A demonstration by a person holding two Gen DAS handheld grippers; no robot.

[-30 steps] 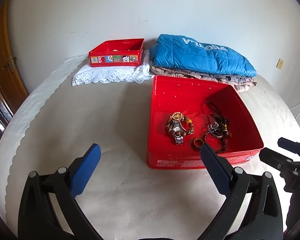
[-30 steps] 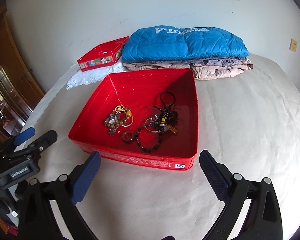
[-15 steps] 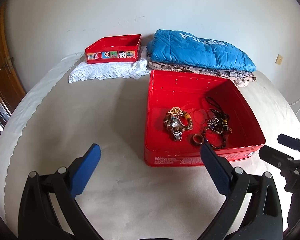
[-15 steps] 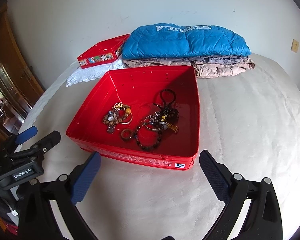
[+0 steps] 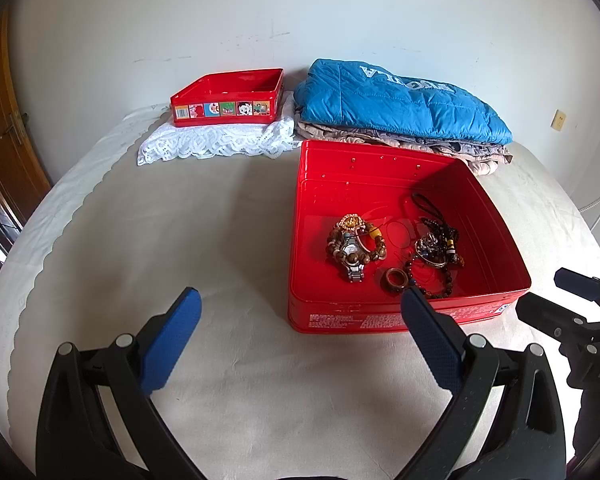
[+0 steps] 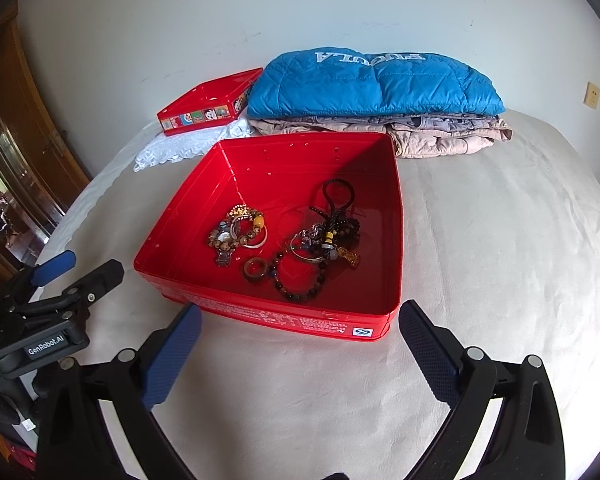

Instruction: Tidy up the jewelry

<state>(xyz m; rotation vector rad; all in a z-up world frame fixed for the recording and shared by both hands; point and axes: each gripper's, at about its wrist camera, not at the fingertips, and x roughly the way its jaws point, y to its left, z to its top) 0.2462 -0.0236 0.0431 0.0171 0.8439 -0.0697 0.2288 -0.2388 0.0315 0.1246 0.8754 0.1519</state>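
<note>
- both cameras sit a little closer to the big red tin [image 5: 380, 184] than they did a second ago, and in the left wrist view it has slid lower and nearer in the frame; the jewelry inside lies just as it did.
- my left gripper [image 5: 300, 320] hangs above the bedsheet [image 5: 180, 240] with its claw spread wide apart and holding nothing; its right pad overlaps the tin's near wall in the picture.
- my right gripper [image 6: 300, 336] is likewise spread wide and empty, just short of the tin's near wall.
- all the jewelry i can see lies in the near half of the big tin: a watch tangled with a bead bracelet [image 6: 236, 236], a brown ring [image 6: 255, 269] apart beside it, a dark bead bracelet [image 6: 300, 280], and a knot of cords and charms [image 6: 332, 232].
- a smaller red tin [image 5: 228, 98] rests on white lace [image 5: 212, 144] near the wall, beside folded clothes [image 6: 372, 84]; i cannot see whether anything lies in it.
- i judge this as an approach, yet the heap would fit pieces waiting to be sorted or pieces already gathered here.
- any grasp in there calls for a narrow, steep reach over the rim, as the tangles could drag neighbours along.
</note>
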